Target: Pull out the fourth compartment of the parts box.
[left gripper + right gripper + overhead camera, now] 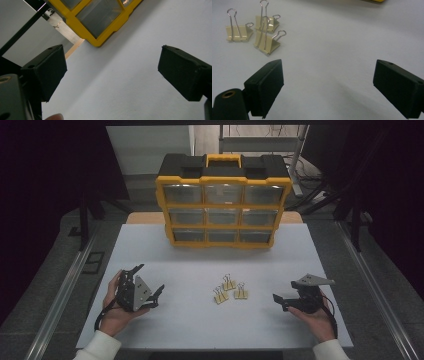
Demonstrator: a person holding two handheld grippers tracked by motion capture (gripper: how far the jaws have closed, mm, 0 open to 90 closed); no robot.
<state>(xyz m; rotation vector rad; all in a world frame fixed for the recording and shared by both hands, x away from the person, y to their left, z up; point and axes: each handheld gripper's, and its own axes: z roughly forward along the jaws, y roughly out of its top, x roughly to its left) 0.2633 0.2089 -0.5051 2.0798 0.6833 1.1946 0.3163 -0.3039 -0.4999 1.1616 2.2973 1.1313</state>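
Three cream binder clips lie close together on the white table [200, 320]: one [229, 284] at the back, one [220, 295] front left, one [241, 292] front right. In the right gripper view they sit at the upper left [238, 32], [268, 23], [265, 41]. My left gripper [149, 280] rests in the person's left hand at the table's left, well apart from the clips. Its jaws stand wide open [112, 72] over bare table. My right gripper [285, 292] is held at the right and points left toward the clips. It is open [328, 82], with nothing between its jaws.
A yellow and black organizer case [223, 205] with clear drawers stands upright at the back middle of the table; its lower corner [100, 17] appears in the left gripper view. Dark curtains and metal rails flank the table.
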